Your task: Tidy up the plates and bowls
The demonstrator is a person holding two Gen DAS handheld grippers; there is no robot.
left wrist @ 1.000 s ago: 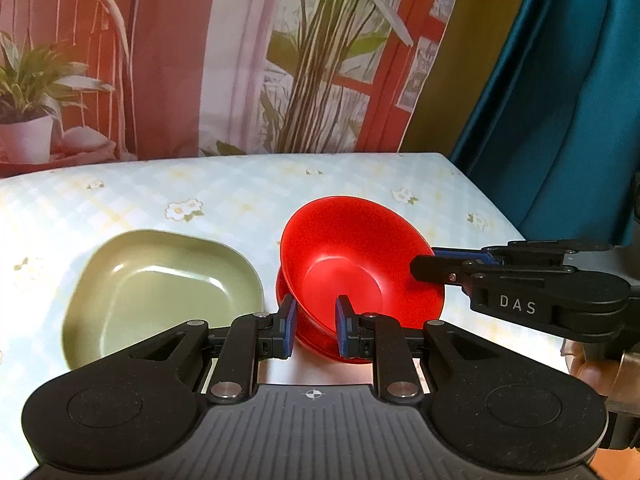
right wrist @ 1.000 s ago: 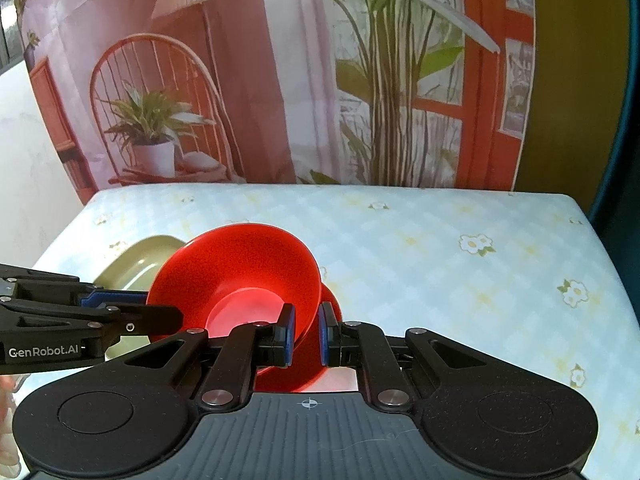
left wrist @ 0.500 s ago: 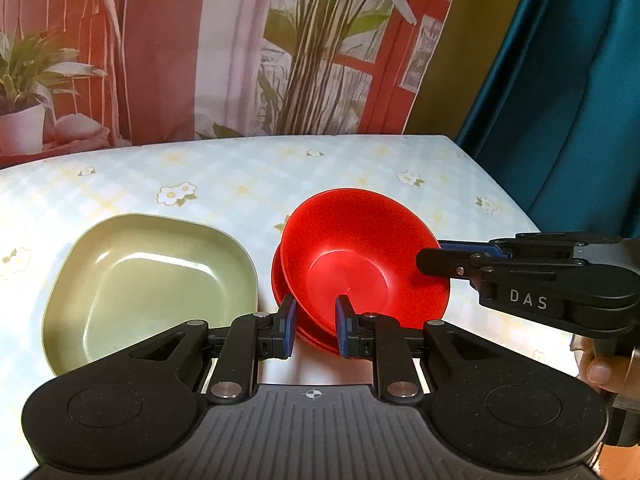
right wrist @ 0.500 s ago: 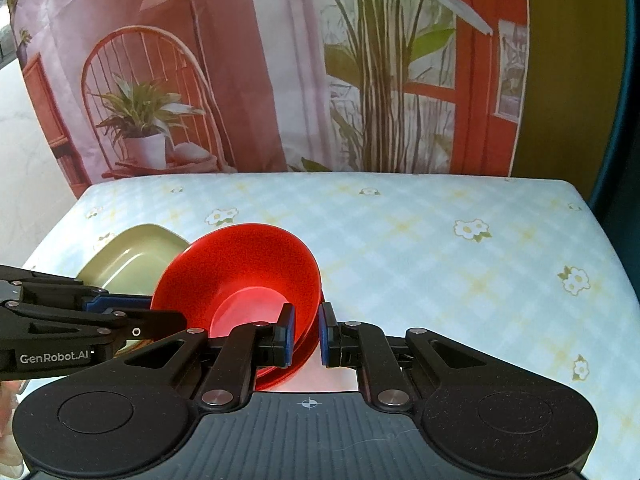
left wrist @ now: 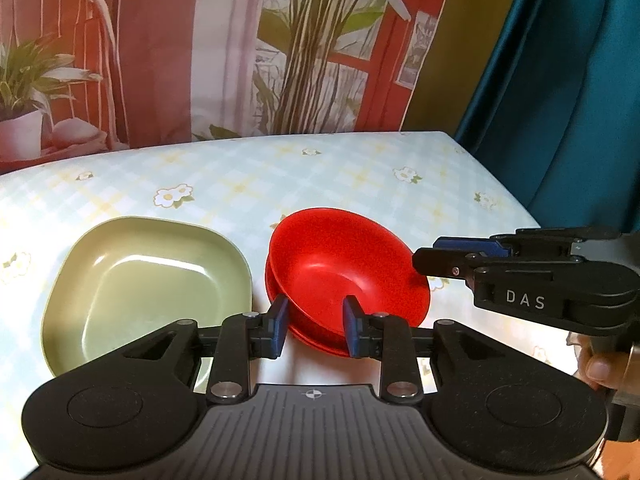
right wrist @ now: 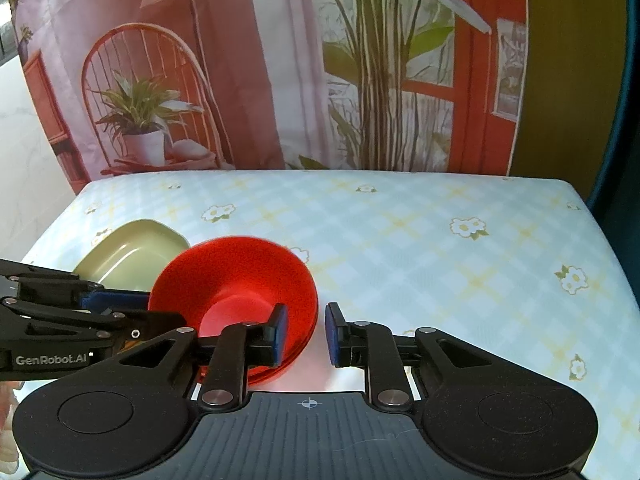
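Two red bowls [left wrist: 340, 272], nested, near centre of the floral tablecloth [right wrist: 420, 240]; one green plate [left wrist: 148, 284] just left of them. Left gripper [left wrist: 314, 322] parted, straddling the stack's near rim, grasping nothing. Right gripper [right wrist: 306, 332] parted at its right edge, empty.

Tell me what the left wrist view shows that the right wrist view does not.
Only the left wrist view shows the teal curtain and the whole green plate. Only the right wrist view shows the white wall and the table's right half. Both show the red bowl nested in another and both open claws, left claw, right claw.
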